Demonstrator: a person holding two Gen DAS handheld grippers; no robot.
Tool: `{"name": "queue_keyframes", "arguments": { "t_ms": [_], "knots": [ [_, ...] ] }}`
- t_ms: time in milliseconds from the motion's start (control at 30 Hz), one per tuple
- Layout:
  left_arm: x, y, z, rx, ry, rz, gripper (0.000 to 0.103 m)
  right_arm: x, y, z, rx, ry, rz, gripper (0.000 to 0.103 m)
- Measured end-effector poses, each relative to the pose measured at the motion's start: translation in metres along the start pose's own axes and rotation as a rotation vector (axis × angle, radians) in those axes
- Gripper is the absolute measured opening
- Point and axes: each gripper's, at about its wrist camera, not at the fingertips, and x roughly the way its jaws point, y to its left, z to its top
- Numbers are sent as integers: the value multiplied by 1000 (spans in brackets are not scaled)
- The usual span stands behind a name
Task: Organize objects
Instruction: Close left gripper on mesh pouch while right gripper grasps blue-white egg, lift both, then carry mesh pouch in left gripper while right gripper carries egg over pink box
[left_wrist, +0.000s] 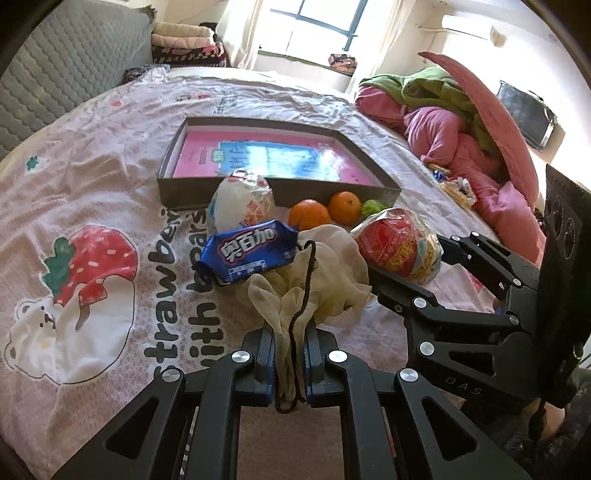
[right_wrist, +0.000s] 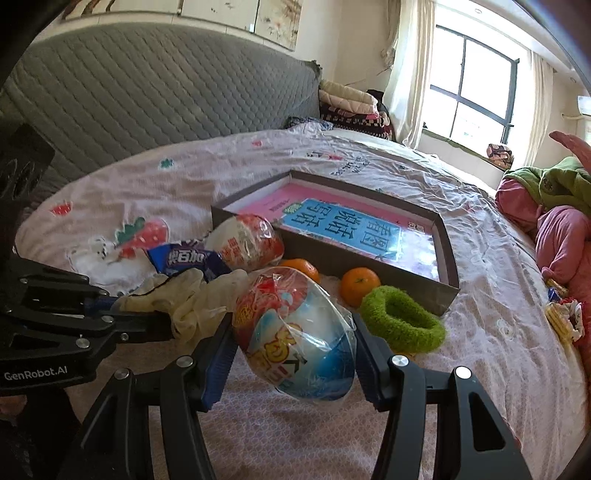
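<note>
My left gripper (left_wrist: 290, 365) is shut on a pale rubber glove (left_wrist: 325, 266) and a dark cord, both pinched between its blue pads. In the right wrist view the left gripper (right_wrist: 147, 314) comes in from the left with the glove (right_wrist: 192, 299) trailing from it. My right gripper (right_wrist: 295, 354) is shut on a plastic-wrapped red and blue toy egg (right_wrist: 299, 332), held just above the bed; the left wrist view shows this egg (left_wrist: 400, 247) too. A second, white wrapped egg (left_wrist: 242, 199), a blue biscuit packet (left_wrist: 247, 254), two oranges (left_wrist: 308, 214) (left_wrist: 345, 206) and a green fuzzy ring (right_wrist: 400, 321) lie before a shallow grey box (left_wrist: 280, 192).
A pink and blue book lies flat inside the box (right_wrist: 448, 258). The bedsheet (left_wrist: 92, 184) has a strawberry print. A grey quilted headboard (right_wrist: 166, 92) stands behind, pink and green bedding (left_wrist: 461, 129) is piled at the right, and small wrappers (left_wrist: 458, 188) lie beside it.
</note>
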Motion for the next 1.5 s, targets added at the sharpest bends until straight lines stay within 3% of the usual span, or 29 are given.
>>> {"name": "queue_keyframes", "arguments": {
  "t_ms": [567,1500],
  "knots": [
    [-30,-25,15,33,-83,3,10,-28,-22,5,64,-103,-27,58],
    [3,-10,50,7,-113,72,11,-11,-51,20,139,-108,-48,58]
  ]
}}
